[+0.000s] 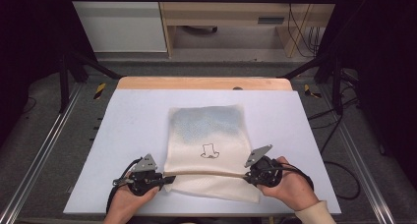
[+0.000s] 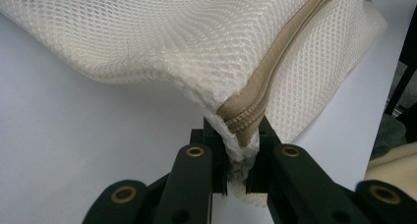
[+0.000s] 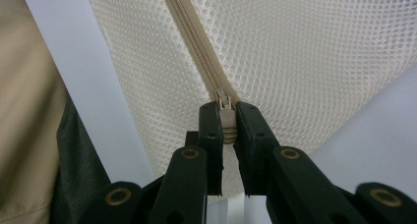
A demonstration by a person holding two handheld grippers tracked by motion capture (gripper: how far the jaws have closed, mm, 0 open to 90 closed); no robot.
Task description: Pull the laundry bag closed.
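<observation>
A cream mesh bag (image 1: 209, 135) with a small printed figure lies in the middle of the white table (image 1: 128, 126). A tan zipper (image 1: 206, 173) runs across its near end. My left gripper (image 1: 164, 179) is shut on the bag's left corner (image 2: 239, 148), right at the end of the zipper (image 2: 260, 86). At the bag's right side my right gripper (image 1: 248, 176) is shut on the zipper pull (image 3: 226, 117), with the zipper tape (image 3: 196, 47) running away from the jaws over the mesh (image 3: 305, 52).
The table's far edge is a wooden strip (image 1: 201, 83). Black frame legs (image 1: 64, 71) stand at both sides, with cables (image 1: 339, 175) on the floor to the right. A person's sleeve (image 3: 24, 111) lies at the left of the right gripper view.
</observation>
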